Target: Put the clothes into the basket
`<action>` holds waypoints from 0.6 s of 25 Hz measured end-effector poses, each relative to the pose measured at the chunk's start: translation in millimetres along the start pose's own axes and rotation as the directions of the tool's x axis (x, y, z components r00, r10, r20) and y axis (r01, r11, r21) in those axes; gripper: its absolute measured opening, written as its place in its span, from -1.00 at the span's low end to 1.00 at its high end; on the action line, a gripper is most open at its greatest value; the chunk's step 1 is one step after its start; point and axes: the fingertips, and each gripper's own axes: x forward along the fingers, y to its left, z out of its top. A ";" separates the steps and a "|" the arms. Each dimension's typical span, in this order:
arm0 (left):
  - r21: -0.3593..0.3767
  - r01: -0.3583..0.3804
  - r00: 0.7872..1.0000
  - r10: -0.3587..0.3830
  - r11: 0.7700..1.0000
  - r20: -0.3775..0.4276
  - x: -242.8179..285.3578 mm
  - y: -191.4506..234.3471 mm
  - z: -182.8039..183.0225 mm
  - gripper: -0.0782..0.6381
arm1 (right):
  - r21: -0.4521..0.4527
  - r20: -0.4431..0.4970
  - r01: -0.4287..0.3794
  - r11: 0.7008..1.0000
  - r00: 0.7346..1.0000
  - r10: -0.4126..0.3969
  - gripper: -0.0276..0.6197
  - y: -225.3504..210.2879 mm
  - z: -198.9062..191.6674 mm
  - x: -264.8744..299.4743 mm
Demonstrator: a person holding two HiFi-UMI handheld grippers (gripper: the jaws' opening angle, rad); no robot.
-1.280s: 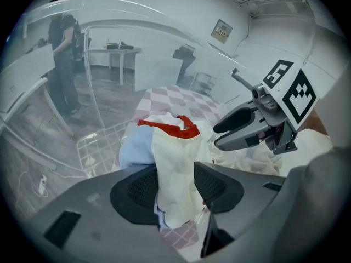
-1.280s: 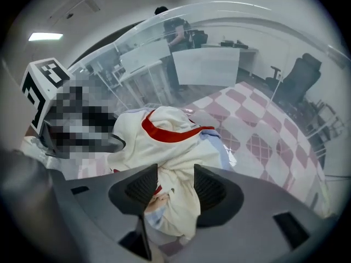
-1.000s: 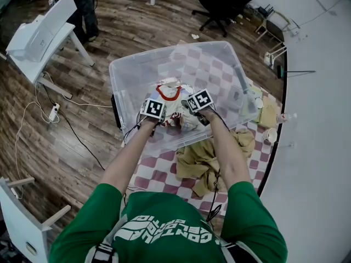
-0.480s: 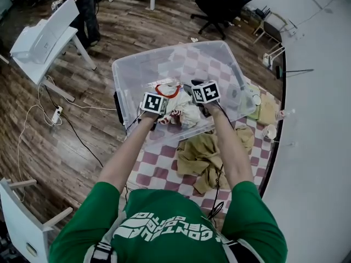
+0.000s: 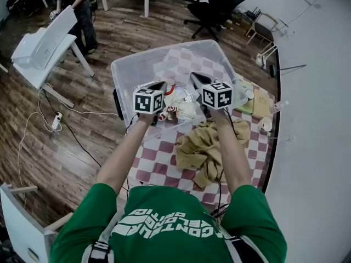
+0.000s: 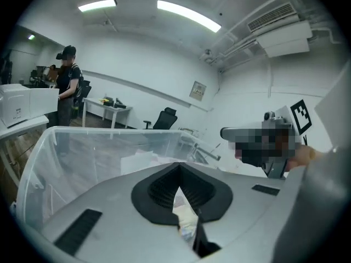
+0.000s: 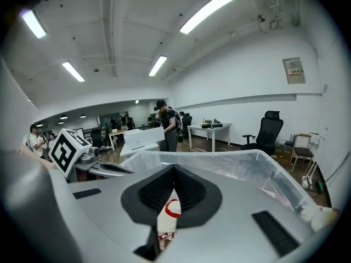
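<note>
Since the earlier frames both grippers have come up out of the basket (image 5: 117, 74), and their fingers have just been closing with nothing between them. The left gripper (image 5: 161, 84) and the right gripper (image 5: 193, 75) now hang above it, pointing slightly down, each with its fingers pressed together and empty.

The white garment (image 5: 179, 106) lies loose inside the basket, below both pairs of fingertips and well apart from them. The tan garment (image 5: 201, 147) is still outside the basket, crumpled on the checked surface (image 5: 158, 167), back behind the right gripper's fingers and under that forearm.

By its look the tan garment is soft, light and limp. It should not slip or break, but it will likely sag and trail. The best hold seems to be a thick bunched fold near its middle, with the second pair of fingers on another fold some way off, so that no loose end drags over the basket's rim.

Only the head view shows the tan garment and its place on the surface; neither gripper view does. The left gripper view shows its dark fingers (image 6: 159, 188) meeting at the tips, with a sliver of pale cloth far beneath. The right gripper view shows its own fingers (image 7: 189, 193) closed the same way, and under them the white garment's red neckband (image 7: 171, 208).
</note>
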 end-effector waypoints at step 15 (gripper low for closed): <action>0.189 0.271 0.939 -0.303 0.944 0.164 -86.6 -151.1 20.8 -0.77 | -0.032 0.140 0.086 0.996 0.987 -0.081 -0.89 54.2 -17.7 -152.0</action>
